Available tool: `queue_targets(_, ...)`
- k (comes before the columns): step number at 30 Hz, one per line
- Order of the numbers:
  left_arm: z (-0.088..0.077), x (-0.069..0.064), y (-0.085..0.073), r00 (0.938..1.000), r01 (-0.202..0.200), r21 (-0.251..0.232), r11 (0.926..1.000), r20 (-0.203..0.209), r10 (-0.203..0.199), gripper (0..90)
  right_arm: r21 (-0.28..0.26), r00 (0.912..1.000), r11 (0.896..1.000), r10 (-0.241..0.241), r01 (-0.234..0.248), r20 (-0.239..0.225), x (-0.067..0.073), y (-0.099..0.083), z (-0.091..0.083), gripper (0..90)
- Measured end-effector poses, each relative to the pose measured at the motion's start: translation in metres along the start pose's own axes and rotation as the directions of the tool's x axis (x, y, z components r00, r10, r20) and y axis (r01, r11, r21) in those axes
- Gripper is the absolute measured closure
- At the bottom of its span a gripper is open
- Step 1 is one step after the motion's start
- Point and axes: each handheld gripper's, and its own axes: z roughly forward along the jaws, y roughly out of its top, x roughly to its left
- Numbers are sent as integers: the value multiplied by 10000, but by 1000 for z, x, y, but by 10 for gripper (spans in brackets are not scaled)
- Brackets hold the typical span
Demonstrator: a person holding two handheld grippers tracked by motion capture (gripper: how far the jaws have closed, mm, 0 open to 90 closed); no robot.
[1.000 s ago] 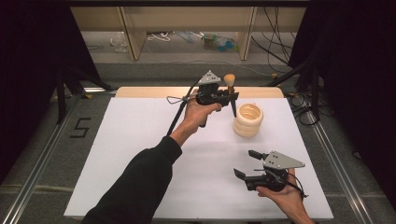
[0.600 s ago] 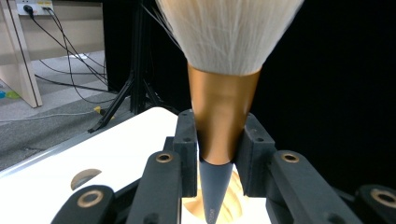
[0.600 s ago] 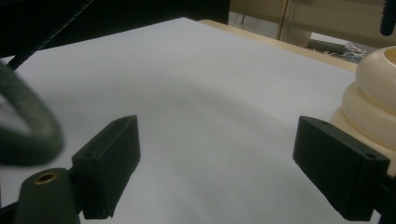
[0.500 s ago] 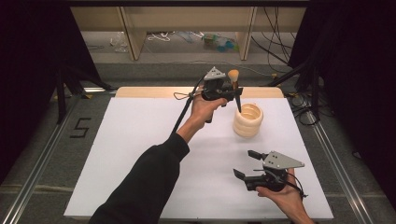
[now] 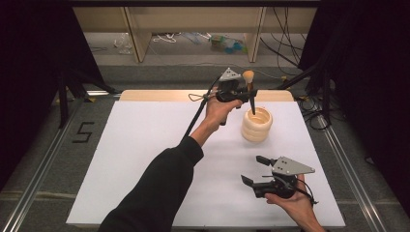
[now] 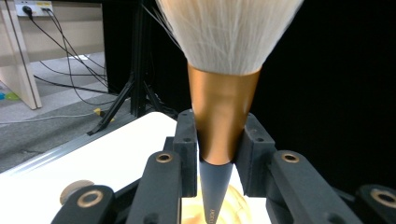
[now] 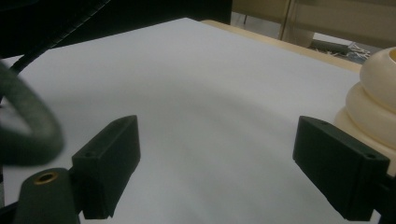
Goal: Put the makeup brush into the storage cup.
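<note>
Across the middle of the high view lies the tabletop [image 5: 145, 159], a flat white sheet with a pale wooden strip along its far edge, dark curtains to either side and a grey floor beyond. Toward its far right stands a cream holder [image 5: 256, 124], round and ribbed like stacked rings, smooth and matte, with an open top. Directly above it the left tongs [image 5: 250, 93] are clamped on a makeup brush [image 5: 249, 87] held upright: fluffy pale bristles on top, a shiny copper cone in the middle, a tapering black handle pointing down into the holder's mouth. From the left tongs' camera the bristles are cut off at the top. Nearer the front edge, the right tongs [image 5: 255, 170] hang spread apart, holding nothing, well apart from the holder.
</note>
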Motion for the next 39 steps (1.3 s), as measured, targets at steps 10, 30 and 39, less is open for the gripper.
queue_targets(10, 10, 3, -8, 9998, 216, 95, 9997, -43, -216, 725, 72, 10000, 10000, -53, 53, 0, 0, 0, 0, 160)
queue_targets(30, 27, 8, -25, 9992, 388, 559, 9977, -9, -388, 724, 355, 10000, 9993, -78, 76, 62, 0, 1, -2, 161)
queue_targets(39, 36, 5, -34, 9994, 324, 935, 9951, 84, -333, 724, 192, 10000, 9998, -33, 33, -26, 1, 1, -1, 162)
